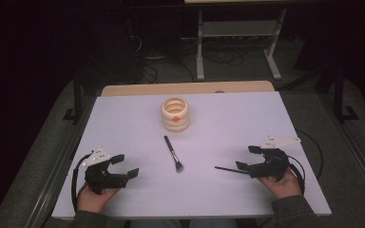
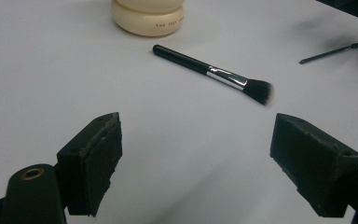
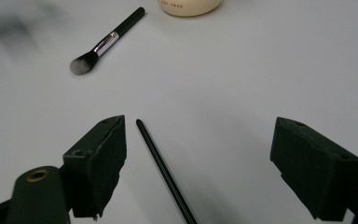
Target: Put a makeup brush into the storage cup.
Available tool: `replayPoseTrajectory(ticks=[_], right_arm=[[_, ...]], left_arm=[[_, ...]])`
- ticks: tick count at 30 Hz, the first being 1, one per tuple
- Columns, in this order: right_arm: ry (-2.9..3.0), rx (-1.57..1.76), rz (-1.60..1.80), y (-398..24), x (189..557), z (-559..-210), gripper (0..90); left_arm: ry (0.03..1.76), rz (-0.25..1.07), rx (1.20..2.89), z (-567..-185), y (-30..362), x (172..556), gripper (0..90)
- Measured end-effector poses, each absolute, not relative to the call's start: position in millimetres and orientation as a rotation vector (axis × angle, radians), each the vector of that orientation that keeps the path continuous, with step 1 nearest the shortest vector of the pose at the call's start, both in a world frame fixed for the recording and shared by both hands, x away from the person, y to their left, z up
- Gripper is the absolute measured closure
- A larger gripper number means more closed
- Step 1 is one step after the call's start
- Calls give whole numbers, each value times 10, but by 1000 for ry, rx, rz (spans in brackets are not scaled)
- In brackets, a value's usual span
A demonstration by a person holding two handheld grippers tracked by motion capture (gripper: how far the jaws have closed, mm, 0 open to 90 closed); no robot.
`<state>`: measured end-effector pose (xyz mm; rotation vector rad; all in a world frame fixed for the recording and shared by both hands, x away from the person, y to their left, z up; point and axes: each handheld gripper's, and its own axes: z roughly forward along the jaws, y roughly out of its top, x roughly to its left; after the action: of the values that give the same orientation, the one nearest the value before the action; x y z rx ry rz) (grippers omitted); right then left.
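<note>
**Thin black stick lies between the right jaws, pointing toward the counter's middle**

Thin black stick point(image 3: 163, 172), perhaps a slim cosmetic brush or liner, lies flat on the white counter point(image 1: 123, 118), and in the right gripper view it runs up from the bottom edge between that gripper's two jaws, closer to the left-hand jaw than to the other. Its long axis follows the way the jaws point, with a slight lean. From the high view the same stick point(image 1: 227, 169) reaches out from the jaws toward the middle of the counter, its free tip pointing at the person's left.

The right hand-held gripper point(image 1: 249, 157) is spread wide and pinches nothing; the stick rests on the counter with air on both sides. To my eye the coming grasp turns on this alignment: jaws closing across the shaft would meet its thin side squarely, so little turning of the hand seems needed, only a lowering and perhaps a small shift to centre the shaft.

The left hand-held gripper point(image 1: 125, 166) is also spread and empty, resting near the front left of the counter, well apart from the stick. The right hand is plainly the nearer one.

Farther out, a makeup brush point(image 1: 173, 154) with a black handle and silver ferrule lies mid-counter, bristles toward the person. Behind it stands a cream ribbed holder point(image 1: 175, 114), upright and open at the top.
</note>
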<state>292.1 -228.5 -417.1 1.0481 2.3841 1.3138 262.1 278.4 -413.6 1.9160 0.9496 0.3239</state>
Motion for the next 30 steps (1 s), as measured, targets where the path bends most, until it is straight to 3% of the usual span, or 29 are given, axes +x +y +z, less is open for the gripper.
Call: replayPoseTrajectory(ticks=[30], right_arm=[[2407,983,1238,-2066,2923,-4048,158]], left_arm=[[952,332,1905,-4122,2817,2598,164]])
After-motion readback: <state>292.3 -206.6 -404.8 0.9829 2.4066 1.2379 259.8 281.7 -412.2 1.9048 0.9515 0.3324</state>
